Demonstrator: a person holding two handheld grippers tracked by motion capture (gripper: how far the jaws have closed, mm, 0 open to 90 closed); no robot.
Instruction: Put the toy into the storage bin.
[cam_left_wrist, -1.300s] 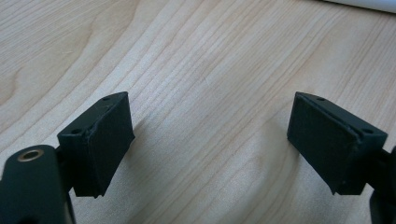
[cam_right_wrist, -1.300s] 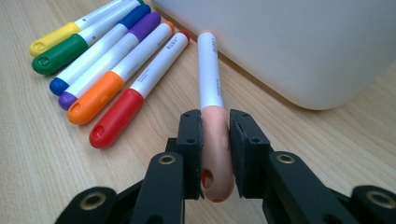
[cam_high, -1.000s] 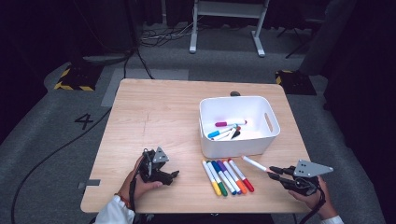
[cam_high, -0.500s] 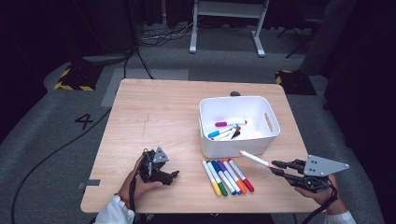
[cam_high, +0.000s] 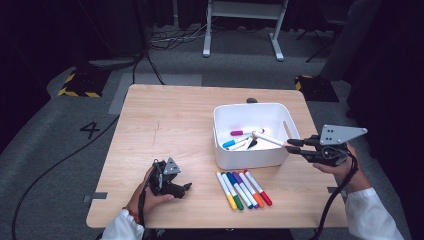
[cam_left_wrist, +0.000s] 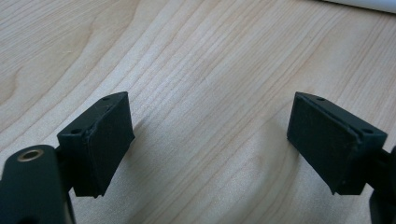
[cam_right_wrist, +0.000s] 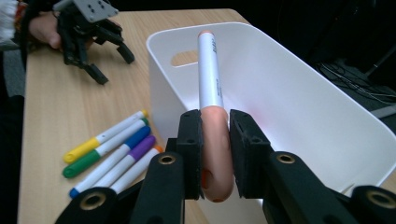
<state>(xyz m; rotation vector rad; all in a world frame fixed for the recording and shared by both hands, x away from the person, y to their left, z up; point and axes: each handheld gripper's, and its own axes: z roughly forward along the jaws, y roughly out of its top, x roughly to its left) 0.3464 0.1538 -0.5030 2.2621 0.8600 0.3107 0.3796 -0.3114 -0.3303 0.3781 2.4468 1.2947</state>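
My right gripper (cam_high: 294, 145) (cam_right_wrist: 215, 128) is shut on the salmon-pink cap of a white marker (cam_high: 267, 138) (cam_right_wrist: 209, 77). It holds the marker level in the air, tip over the right rim of the white bin (cam_high: 250, 157) (cam_right_wrist: 289, 93). Three markers (cam_high: 240, 138) lie inside the bin. Several coloured markers (cam_high: 244, 189) (cam_right_wrist: 112, 149) lie in a row on the table in front of the bin. My left gripper (cam_high: 176, 188) (cam_left_wrist: 210, 140) (cam_right_wrist: 114, 67) rests on the wood near the front left, open, with bare table between its pads.
The wooden table (cam_high: 175, 125) has free room across its left and far parts. A cable (cam_high: 330, 205) trails from the right gripper down past the table's front right edge. Dark floor with cables and a metal stand (cam_high: 242, 30) lies beyond.
My right gripper has risen from near the table's front right and moved toward the bin, carrying the marker; its tip now reaches over the bin. The left gripper has kept still.
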